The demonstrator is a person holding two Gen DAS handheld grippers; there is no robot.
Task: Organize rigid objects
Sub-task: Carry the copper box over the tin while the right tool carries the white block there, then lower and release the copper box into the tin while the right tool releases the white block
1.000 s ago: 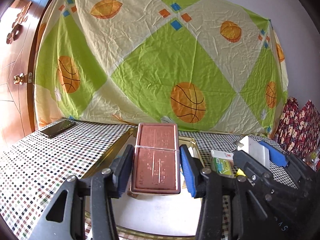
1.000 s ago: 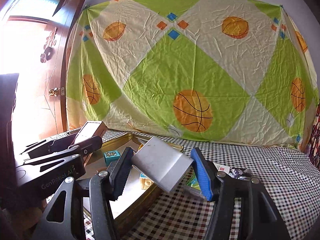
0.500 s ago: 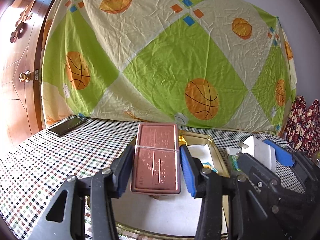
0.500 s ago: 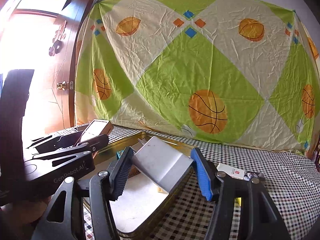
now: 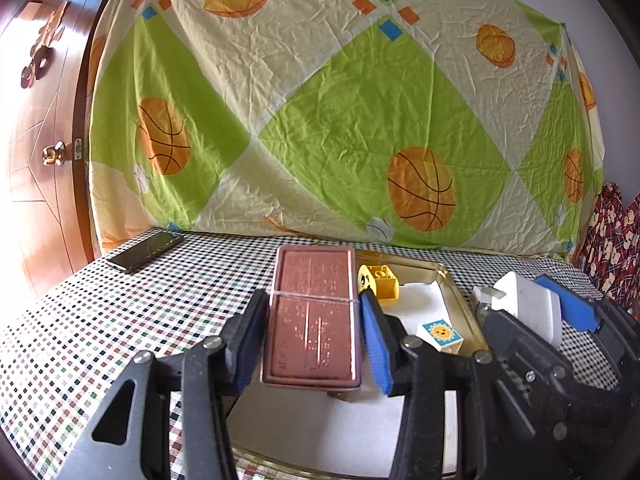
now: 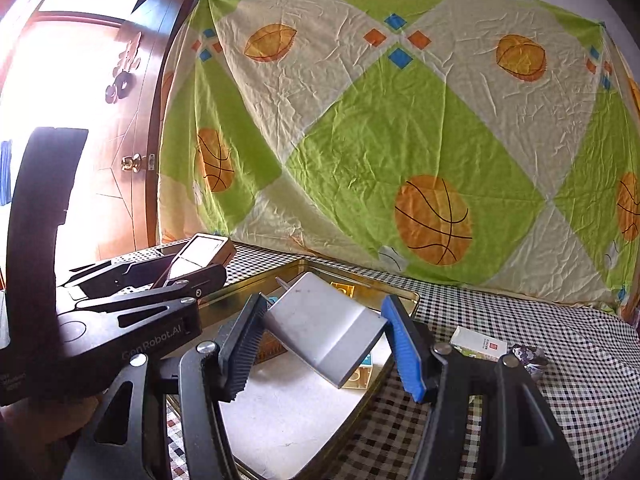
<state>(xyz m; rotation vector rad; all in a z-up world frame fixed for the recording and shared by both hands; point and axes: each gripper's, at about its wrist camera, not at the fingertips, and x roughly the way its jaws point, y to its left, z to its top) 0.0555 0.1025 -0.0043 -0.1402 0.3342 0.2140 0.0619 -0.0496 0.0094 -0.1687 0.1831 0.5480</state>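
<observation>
My left gripper [image 5: 314, 332] is shut on a flat copper-brown tin [image 5: 312, 316], held level over the near end of a gold tray [image 5: 460, 300]. My right gripper [image 6: 324, 340] is shut on a white plug adapter [image 6: 328, 328], tilted, above the same gold tray [image 6: 400, 300]. In the left wrist view the right gripper [image 5: 532, 312] with the white adapter [image 5: 528, 304] shows at the right. The left gripper [image 6: 176, 268] and its tin [image 6: 200, 252] show at the left of the right wrist view. A yellow toy block [image 5: 380, 282] and a sun-picture block [image 5: 440, 336] lie in the tray.
A black phone [image 5: 146, 250] lies at the far left of the checkered tablecloth [image 5: 120, 320]. A small white box [image 6: 478, 342] and a crumpled wrapper [image 6: 528, 356] lie right of the tray. A basketball-patterned sheet [image 5: 340, 120] hangs behind, a wooden door [image 5: 36, 160] at the left.
Both grippers have shifted sideways over the tray with their loads still gripped; the backdrop and tray slid right in both views, and the yellow and sun blocks came into sight.
</observation>
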